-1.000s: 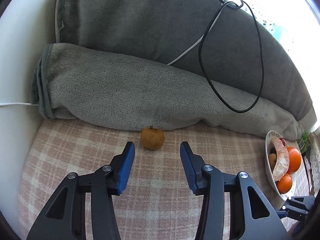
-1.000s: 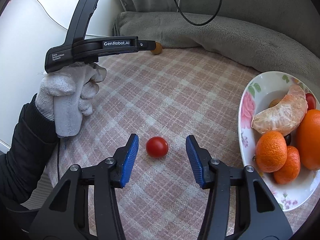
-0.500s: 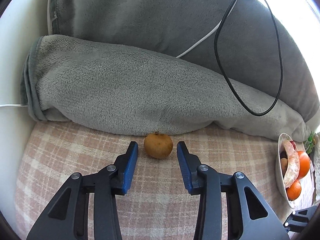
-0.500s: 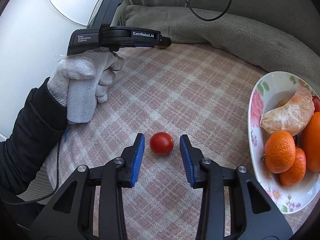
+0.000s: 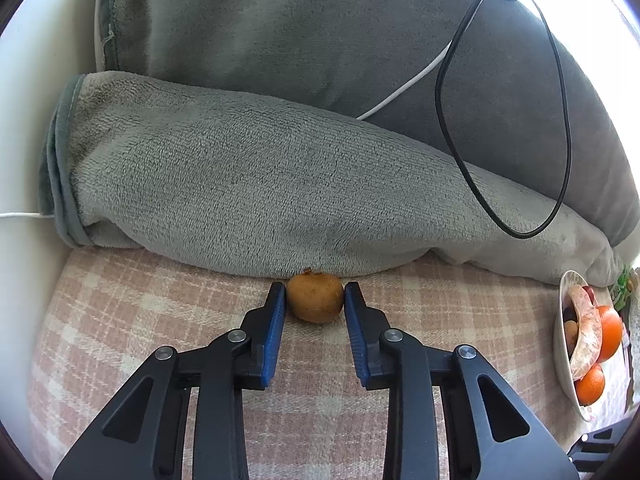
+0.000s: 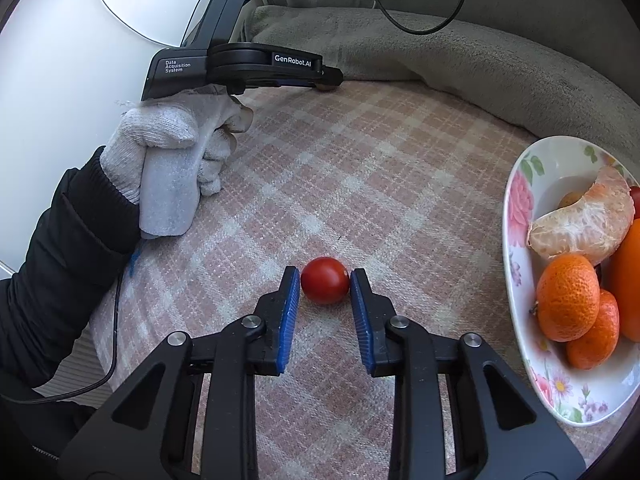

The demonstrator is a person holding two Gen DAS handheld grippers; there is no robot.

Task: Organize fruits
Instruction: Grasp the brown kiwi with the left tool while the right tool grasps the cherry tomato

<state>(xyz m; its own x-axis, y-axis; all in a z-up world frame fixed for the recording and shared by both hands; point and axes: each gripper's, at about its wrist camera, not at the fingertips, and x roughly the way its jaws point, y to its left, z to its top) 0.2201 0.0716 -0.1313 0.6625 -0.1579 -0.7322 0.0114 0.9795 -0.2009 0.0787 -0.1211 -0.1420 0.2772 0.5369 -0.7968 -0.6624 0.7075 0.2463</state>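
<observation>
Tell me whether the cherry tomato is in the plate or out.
Out: the cherry tomato lies on the checked cloth, left of the plate.

Left gripper (image 5: 315, 294) tipped down toward the cloth, blue pads (image 5: 275, 328) closing in on both sides of a small brown fruit (image 5: 316, 297). Right gripper (image 6: 325, 280) tipped down too, pads squeezed onto a little red tomato (image 6: 325, 285). Left hand (image 6: 176, 156) in a white glove, wrapped round its handle, with a black sleeve (image 6: 60, 264) behind.
</observation>
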